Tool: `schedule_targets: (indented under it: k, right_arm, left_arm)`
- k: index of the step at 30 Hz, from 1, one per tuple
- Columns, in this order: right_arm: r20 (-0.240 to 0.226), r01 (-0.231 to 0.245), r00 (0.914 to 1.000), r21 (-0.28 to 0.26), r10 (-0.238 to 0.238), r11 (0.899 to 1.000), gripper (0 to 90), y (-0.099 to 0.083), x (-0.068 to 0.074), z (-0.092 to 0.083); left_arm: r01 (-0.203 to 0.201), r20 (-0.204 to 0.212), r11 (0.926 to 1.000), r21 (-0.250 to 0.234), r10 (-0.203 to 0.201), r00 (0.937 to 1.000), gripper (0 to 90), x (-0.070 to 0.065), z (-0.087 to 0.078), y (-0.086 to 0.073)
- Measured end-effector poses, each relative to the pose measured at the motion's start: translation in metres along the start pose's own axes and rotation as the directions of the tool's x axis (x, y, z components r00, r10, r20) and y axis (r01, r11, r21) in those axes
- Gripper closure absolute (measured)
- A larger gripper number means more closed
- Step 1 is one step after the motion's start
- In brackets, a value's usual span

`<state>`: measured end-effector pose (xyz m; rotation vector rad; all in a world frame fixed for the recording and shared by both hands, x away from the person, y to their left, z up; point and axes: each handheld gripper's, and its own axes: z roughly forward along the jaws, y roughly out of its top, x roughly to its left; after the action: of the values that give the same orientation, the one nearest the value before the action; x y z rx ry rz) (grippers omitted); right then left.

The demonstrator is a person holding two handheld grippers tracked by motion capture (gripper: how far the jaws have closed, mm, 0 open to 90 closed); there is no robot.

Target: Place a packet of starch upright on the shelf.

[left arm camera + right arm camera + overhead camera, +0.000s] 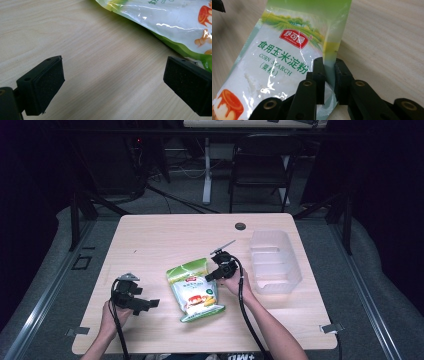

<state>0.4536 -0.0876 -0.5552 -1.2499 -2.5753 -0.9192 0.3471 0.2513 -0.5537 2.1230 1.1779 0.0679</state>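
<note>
Nearest, left hand-held gripper (152, 303) resting wide open on the desk (150, 240) with nothing between the jaws, just left of the corn starch bag (195, 290) lying flat near the middle. Right hand-held gripper (329, 82) pinched almost shut on the thin right edge seam of the bag; probably best to hold firm on the seam, lift slowly and keep the heavy powder side from swinging. Farther right, an empty clear plastic bin (275, 262) on pale wood, then a dark room with a folding chair (260, 165) behind.
</note>
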Motion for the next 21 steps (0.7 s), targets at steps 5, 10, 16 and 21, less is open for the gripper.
schedule_targets:
  k: [5,10,16,21]
  right_arm:
    - [-0.003,0.01,0.9999,-0.015,-0.01,1.0,84.1,-0.004,0.003,-0.002]
    - [0.013,0.029,0.9995,-0.014,-0.029,0.999,85.1,-0.01,0.005,-0.008]
    - [0.055,0.034,0.9979,-0.023,-0.033,0.999,85.3,-0.024,0.01,-0.018]
    - [0.065,0.023,0.9977,-0.012,-0.022,1.0,83.1,-0.035,0.009,-0.023]
  left_arm:
    - [-0.004,0.003,1.0,0.002,0.004,1.0,3.5,0.0,0.0,0.0]
    - [0.0,0.002,1.0,0.001,0.0,1.0,3.7,0.0,0.0,0.0]
    - [-0.002,0.002,1.0,-0.001,0.002,1.0,3.9,0.0,0.0,0.0]
    - [-0.003,0.001,1.0,0.0,0.003,1.0,4.0,0.0,0.0,0.0]
